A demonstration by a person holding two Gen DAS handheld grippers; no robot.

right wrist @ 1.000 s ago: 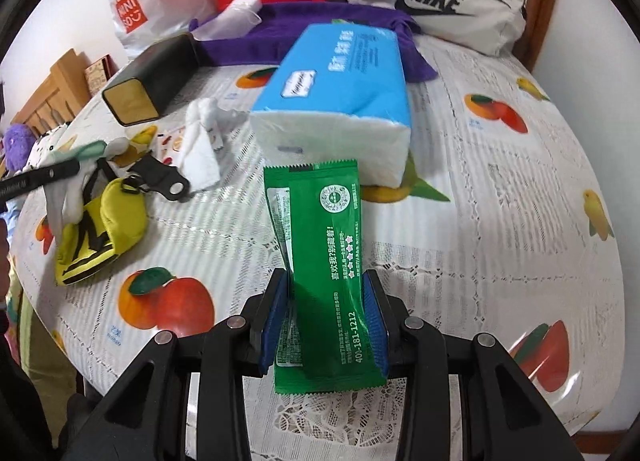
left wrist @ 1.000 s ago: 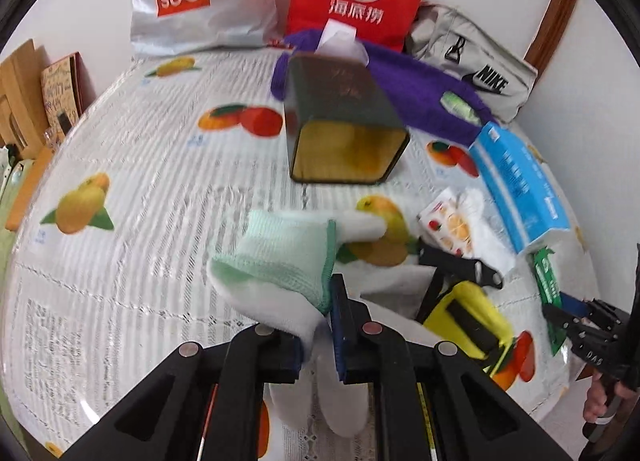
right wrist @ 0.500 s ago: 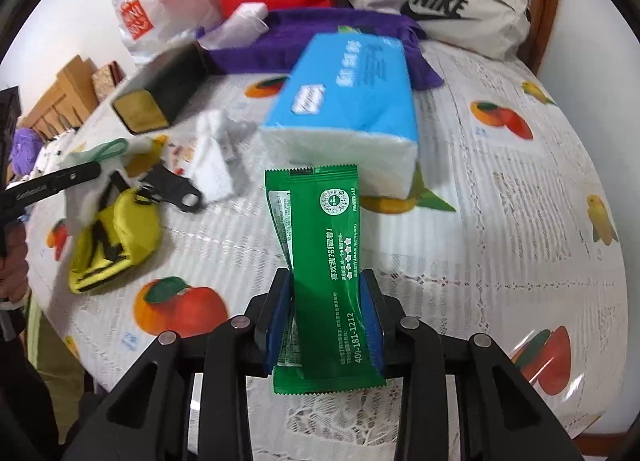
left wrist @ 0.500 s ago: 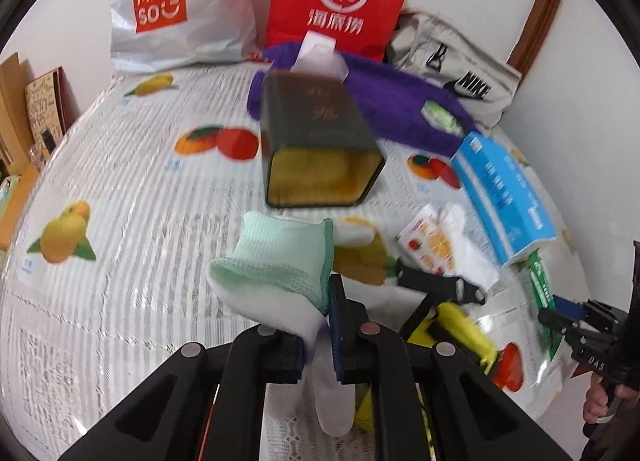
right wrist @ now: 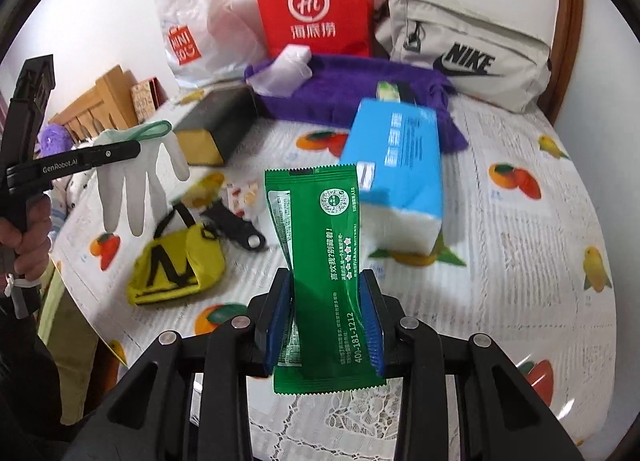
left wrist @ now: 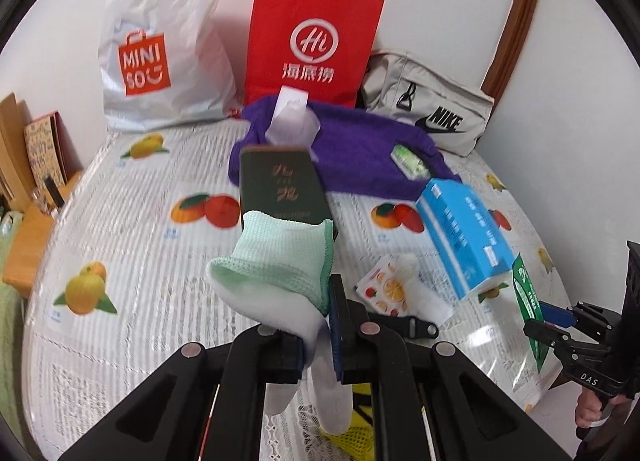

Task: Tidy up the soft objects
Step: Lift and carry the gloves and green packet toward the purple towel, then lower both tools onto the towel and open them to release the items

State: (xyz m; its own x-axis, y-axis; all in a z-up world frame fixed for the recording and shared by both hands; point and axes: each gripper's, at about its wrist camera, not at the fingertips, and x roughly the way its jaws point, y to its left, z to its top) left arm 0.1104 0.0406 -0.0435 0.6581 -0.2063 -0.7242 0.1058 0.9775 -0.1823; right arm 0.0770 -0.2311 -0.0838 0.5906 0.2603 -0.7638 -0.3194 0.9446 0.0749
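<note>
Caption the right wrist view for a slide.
Right gripper holds a green packet above the fruit-print table; left gripper lifts a white glove.

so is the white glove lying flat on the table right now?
No, the white glove hangs in the air, pinched by the left hand-held gripper.

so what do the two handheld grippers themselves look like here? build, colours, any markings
Both match: black angular linkage frames with silver pivot screws and blue ribbed pads on the fingers. The left gripper carries white "GenRobot.AI" lettering along its side bar; the right gripper shows "DAS" in white on its body. No cables visible. A white band sits at the wrist of the left hand.
</note>
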